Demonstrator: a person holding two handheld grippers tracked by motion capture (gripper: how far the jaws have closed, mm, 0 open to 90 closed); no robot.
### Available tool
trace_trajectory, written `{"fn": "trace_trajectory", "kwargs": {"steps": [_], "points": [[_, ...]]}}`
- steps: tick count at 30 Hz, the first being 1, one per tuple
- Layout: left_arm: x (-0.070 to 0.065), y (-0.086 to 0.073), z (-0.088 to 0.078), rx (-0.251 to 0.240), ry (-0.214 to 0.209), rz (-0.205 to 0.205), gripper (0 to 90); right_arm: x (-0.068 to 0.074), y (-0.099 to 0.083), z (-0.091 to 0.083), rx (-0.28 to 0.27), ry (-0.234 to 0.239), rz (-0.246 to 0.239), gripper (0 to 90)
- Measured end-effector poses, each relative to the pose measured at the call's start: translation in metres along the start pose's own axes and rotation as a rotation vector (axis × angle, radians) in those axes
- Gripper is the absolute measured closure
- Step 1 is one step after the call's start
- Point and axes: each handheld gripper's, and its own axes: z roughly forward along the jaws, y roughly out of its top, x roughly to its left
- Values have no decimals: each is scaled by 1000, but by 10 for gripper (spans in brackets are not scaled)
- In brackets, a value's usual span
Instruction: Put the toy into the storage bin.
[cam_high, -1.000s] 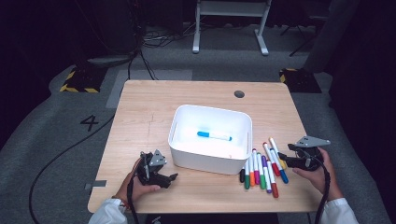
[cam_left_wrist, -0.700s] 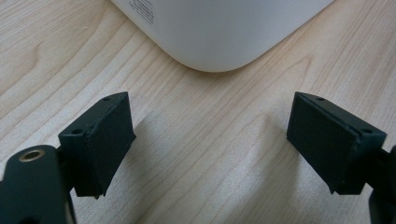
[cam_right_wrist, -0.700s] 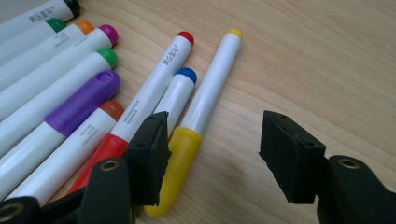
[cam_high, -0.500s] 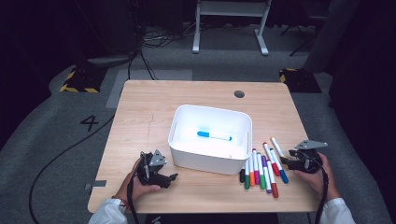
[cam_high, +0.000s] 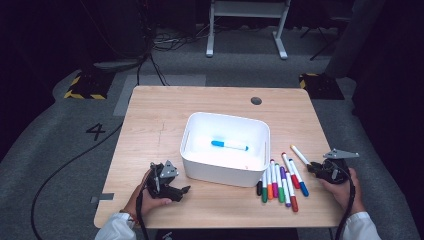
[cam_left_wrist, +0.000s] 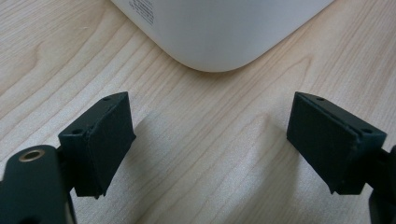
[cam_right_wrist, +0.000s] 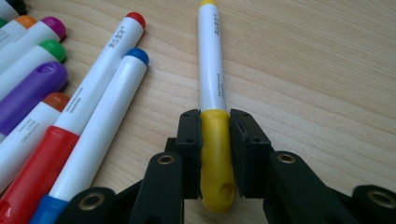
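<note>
— What stands on the light wooden table (cam_high: 165, 120) apart from the work in hand?
— A white rectangular plastic bin (cam_high: 200, 162) sits at its middle, with a blue-capped white marker (cam_high: 229, 145) lying inside. A row of coloured markers (cam_high: 278, 184) lies just beside the bin.
— And around the table?
— Grey carpet (cam_high: 45, 150) marked with a black "4" (cam_high: 95, 131), a black cable (cam_high: 65, 167), and a white metal stand (cam_high: 246, 25) beyond.

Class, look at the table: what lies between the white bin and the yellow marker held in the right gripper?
In the high view, a row of coloured markers lies on the table between the white bin and the yellow marker clamped in the right gripper.
</note>
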Motion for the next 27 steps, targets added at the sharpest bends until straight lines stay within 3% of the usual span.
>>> {"fn": "trace_trajectory", "kwargs": {"steps": [3,10,16,27], "points": [[0,0,0,0,0,0,148,-1,1,-3,-18,6,9,750],[0,0,0,0,0,0,148,5,10,-14,-61,26,-20,750],[0,0,0,0,0,0,148,11,23,-29,-131,58,-21,750],[0,0,0,0,0,0,148,30,56,-55,-217,117,-86,750]]}}
